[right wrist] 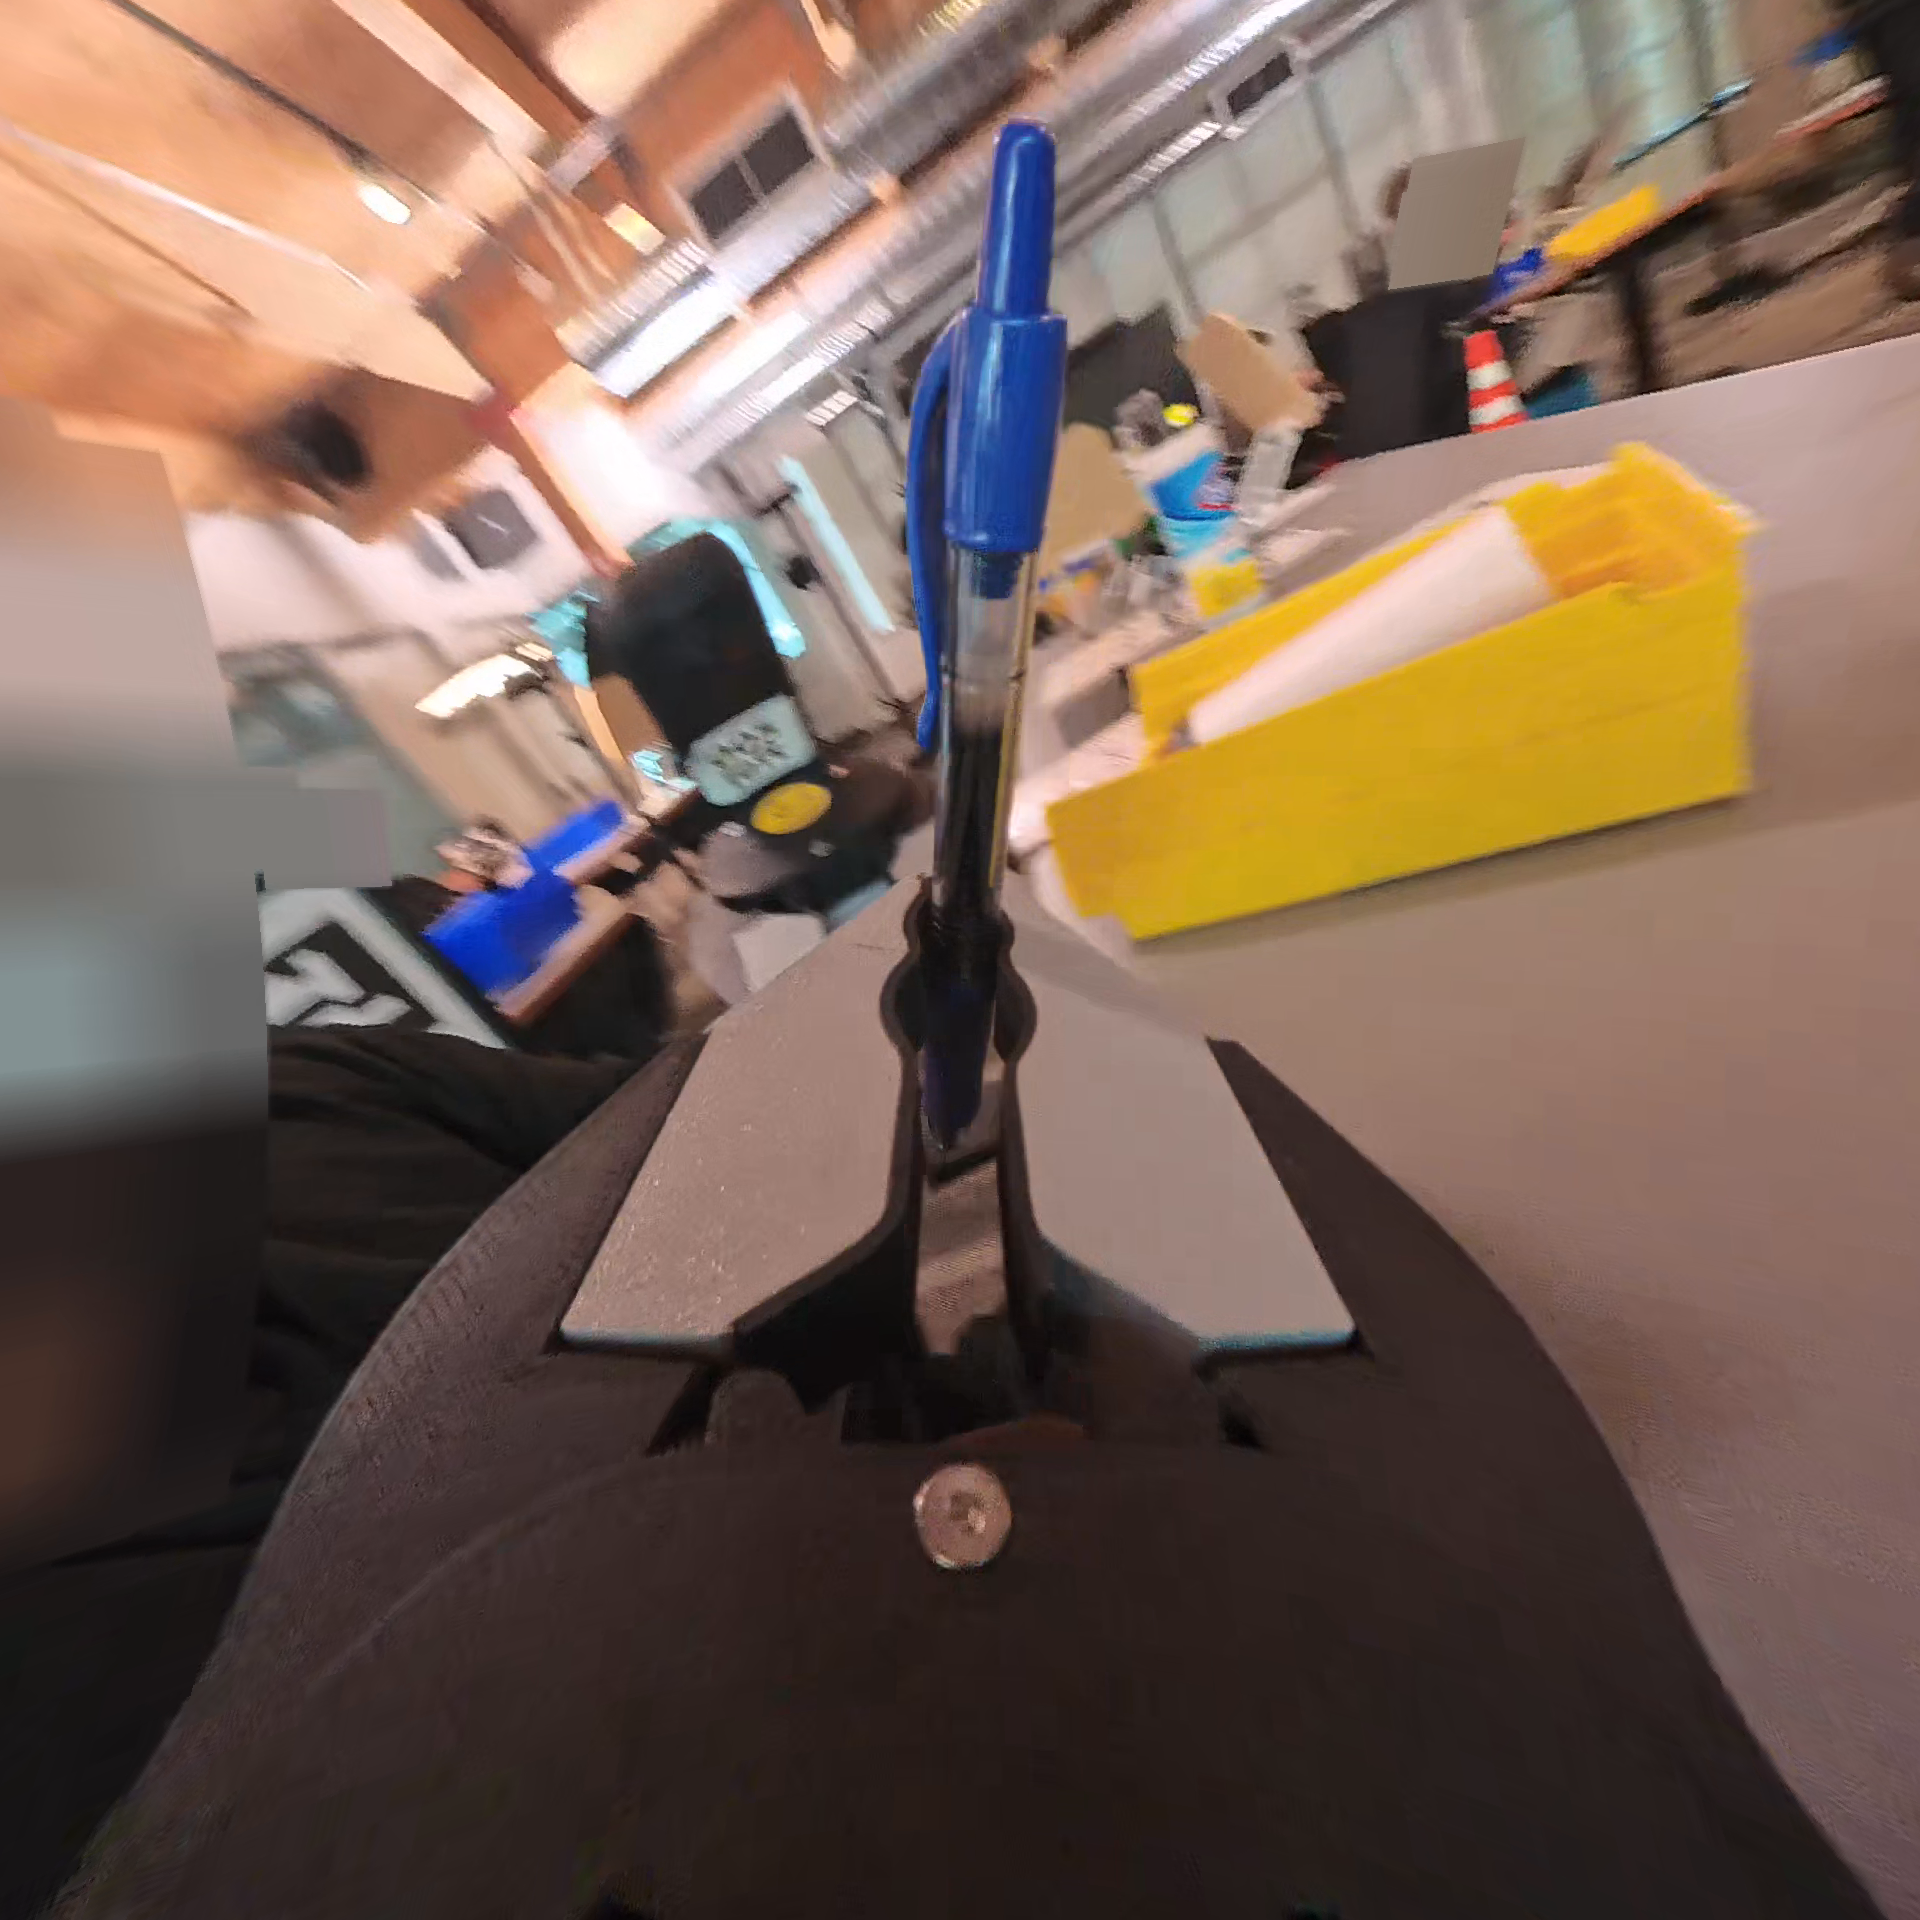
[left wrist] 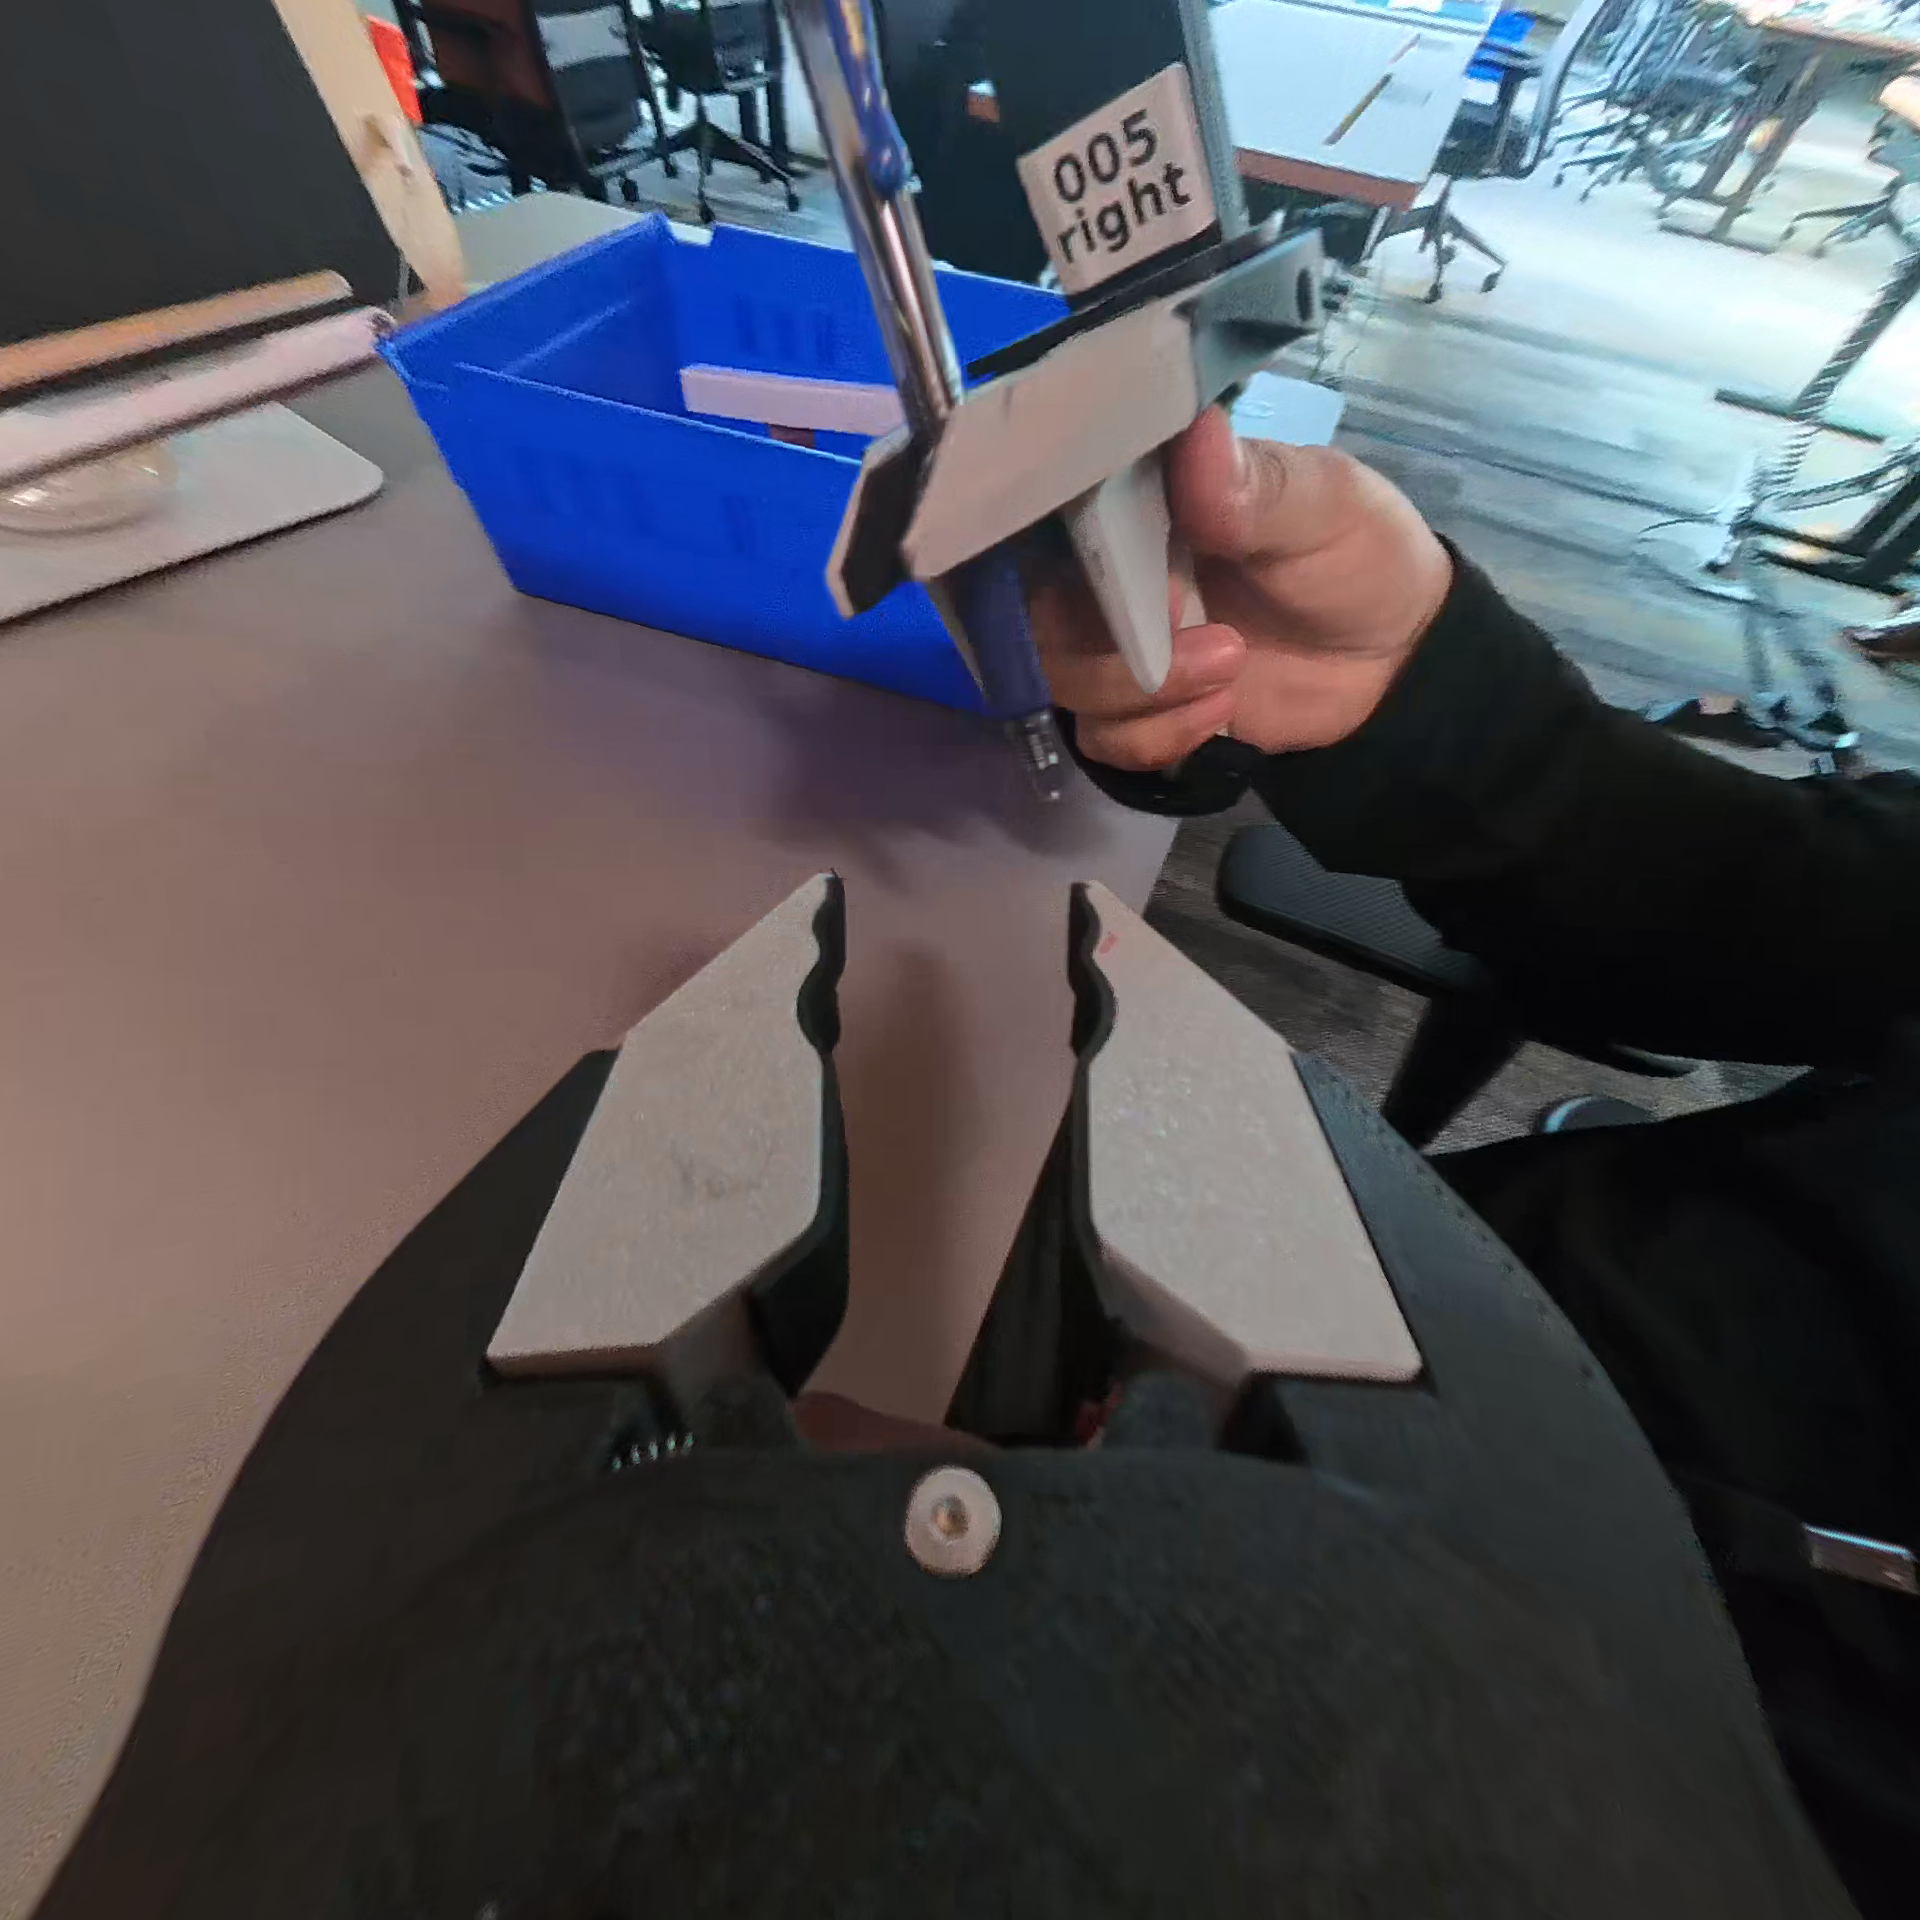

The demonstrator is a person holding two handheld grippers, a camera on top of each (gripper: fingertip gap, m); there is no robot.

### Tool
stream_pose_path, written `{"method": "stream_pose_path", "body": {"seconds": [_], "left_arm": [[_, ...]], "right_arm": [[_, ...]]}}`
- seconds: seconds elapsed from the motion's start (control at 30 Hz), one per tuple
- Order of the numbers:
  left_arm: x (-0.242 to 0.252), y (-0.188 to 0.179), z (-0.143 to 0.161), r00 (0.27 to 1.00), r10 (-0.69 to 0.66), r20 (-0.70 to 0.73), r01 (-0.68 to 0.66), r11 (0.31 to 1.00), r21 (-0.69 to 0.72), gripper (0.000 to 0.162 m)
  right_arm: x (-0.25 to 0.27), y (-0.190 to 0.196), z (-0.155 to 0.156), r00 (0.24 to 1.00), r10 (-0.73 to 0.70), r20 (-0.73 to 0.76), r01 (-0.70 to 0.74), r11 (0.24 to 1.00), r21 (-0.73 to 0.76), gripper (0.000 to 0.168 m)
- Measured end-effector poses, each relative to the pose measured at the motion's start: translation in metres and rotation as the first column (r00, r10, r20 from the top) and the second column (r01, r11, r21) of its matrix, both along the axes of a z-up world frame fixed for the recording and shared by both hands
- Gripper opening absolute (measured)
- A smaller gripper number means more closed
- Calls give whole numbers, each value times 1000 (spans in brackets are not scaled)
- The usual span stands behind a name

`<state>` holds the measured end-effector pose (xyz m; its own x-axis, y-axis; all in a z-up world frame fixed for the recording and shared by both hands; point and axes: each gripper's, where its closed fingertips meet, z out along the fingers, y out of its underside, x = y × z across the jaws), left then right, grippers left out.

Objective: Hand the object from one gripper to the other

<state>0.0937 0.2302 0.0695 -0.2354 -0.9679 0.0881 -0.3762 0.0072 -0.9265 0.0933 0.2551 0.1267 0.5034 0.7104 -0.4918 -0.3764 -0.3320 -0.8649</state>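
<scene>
Two grippers facing off over the table (left wrist: 312, 831): right gripper (right wrist: 961, 935) clamped low on the blue pen (right wrist: 982, 582), leaving probably enough barrel exposed above, left gripper (left wrist: 956, 904) parted and empty below, well short of it.

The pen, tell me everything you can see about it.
The pen is a click ballpoint with a clear barrel, a dark ink tube inside, a blue top with a curved clip and a blue grip near the tip. It looks like plastic. The right tongs are shut on its grip section, so it stands out along the fingers with the blue top farthest from them. In the left wrist view its tip pokes out below those tongs, above the table edge, touching nothing else. The left tongs are open, apart from it.
</scene>
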Motion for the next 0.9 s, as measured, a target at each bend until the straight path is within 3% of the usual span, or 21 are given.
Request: {"method": "stream_pose_path", "body": {"seconds": [0.1,0.27,0.33,0.43,0.53,0.6,0.67,0.77,0.9], "left_arm": [[0,-16,7,996,-82,33,85,990,-112,40],[-5,-31,27,978,-174,111,201,926,-319,31],[-2,-24,25,984,-143,107,171,930,-326,10],[1,-14,20,990,-106,93,128,952,-277,9],[3,4,20,996,-9,94,24,988,-155,8],[2,24,19,991,91,101,-94,995,23,8],[0,42,18,977,177,119,-201,950,237,8],[-4,58,20,954,252,161,-299,813,499,8],[-3,54,16,958,239,157,-285,754,592,8]], "right_arm": [[-8,-9,11,992,84,-96,-84,996,10,5],[-19,-9,7,995,96,-41,-95,995,13,5],[-24,-9,4,994,108,-30,-108,994,4,5],[-23,-4,-3,998,69,13,-69,998,-13,5],[-12,0,-10,998,27,62,-24,999,-47,20],[0,4,-16,994,-22,110,30,997,-73,37],[9,5,-24,981,-58,184,74,994,-82,36],[21,8,-38,933,-116,341,154,984,-86,37],[37,14,-45,789,-256,558,293,956,24,43]]}}
